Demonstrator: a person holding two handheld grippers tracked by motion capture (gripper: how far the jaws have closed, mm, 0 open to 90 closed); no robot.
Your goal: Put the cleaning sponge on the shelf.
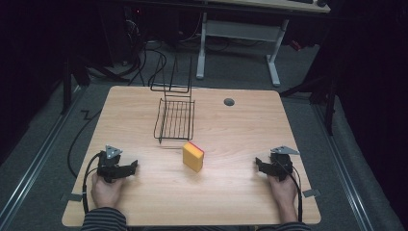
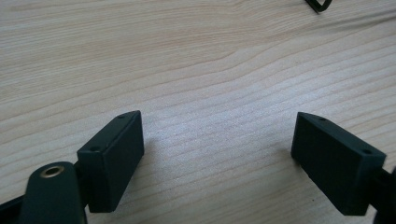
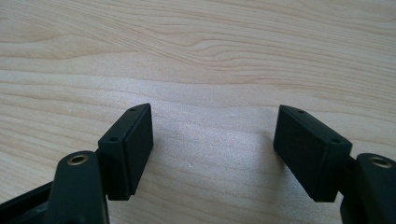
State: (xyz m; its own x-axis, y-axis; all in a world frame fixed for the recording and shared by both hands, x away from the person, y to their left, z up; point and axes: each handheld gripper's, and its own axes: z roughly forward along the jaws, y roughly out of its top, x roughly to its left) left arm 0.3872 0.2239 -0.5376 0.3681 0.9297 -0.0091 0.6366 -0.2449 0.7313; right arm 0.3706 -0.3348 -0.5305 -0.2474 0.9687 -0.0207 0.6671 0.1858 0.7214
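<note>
Surface: light wood-grain top, rounded corners, approx. rectangular; grain runs across in both gripper views. Round dark grommet set in the top nr far edge, right of centre.

Lying/standing directly on it:
- black wire rack, far-centre, flat grid part resting on surface, upright wire frame at its far end by the far edge.
- yellow sponge w/ red face, approx. centre, standing on edge, just near-side of rack, apart from it.
- thin wire/rod lying flat btwn rack's near end and sponge; contact w/ either can't tell.

Two small grey tabs stick out at near left & right edges.
</note>
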